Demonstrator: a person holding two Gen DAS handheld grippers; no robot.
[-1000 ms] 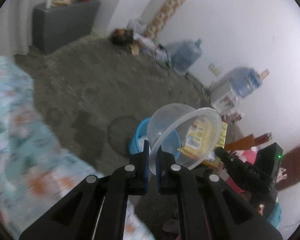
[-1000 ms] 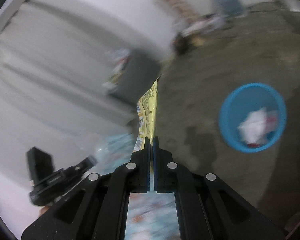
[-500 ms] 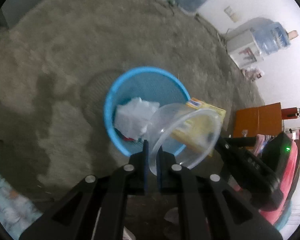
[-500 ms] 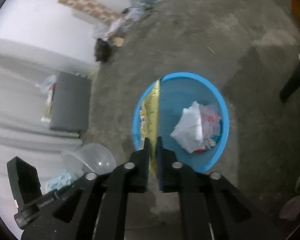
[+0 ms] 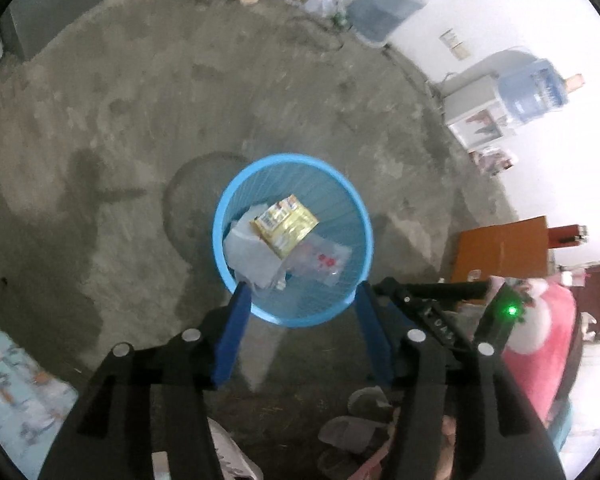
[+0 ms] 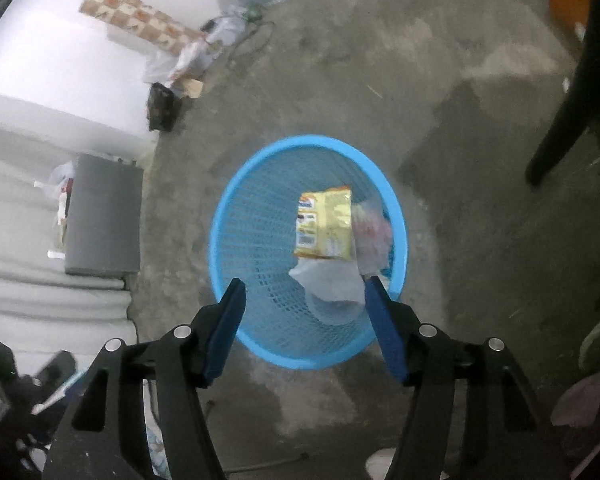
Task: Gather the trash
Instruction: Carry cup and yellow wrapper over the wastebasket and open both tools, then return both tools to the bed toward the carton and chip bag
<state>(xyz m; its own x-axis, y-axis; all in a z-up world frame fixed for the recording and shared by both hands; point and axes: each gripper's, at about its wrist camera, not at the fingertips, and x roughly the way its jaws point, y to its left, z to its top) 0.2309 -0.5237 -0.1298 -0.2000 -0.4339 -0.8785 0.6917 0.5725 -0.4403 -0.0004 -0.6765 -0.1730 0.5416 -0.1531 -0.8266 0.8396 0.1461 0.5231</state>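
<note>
Both grippers, left (image 5: 302, 296) and right (image 6: 305, 288), hang over the bin's (image 5: 220, 216) near rim, jaws opening, empty; a wrapper (image 5: 284, 226) lies inside.

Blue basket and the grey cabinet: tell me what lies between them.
Only bare, stained concrete floor lies between the blue mesh basket and the grey cabinet; the right wrist view shows it.

My blue basket (image 5: 356, 200) hides its near rim behind my gripper fingers (image 5: 232, 332). The clear bowl I cannot make out among the white paper (image 5: 248, 252). The yellow wrapper (image 6: 326, 222) has print too blurred to read. The water jug (image 5: 534, 88) is smeared.
</note>
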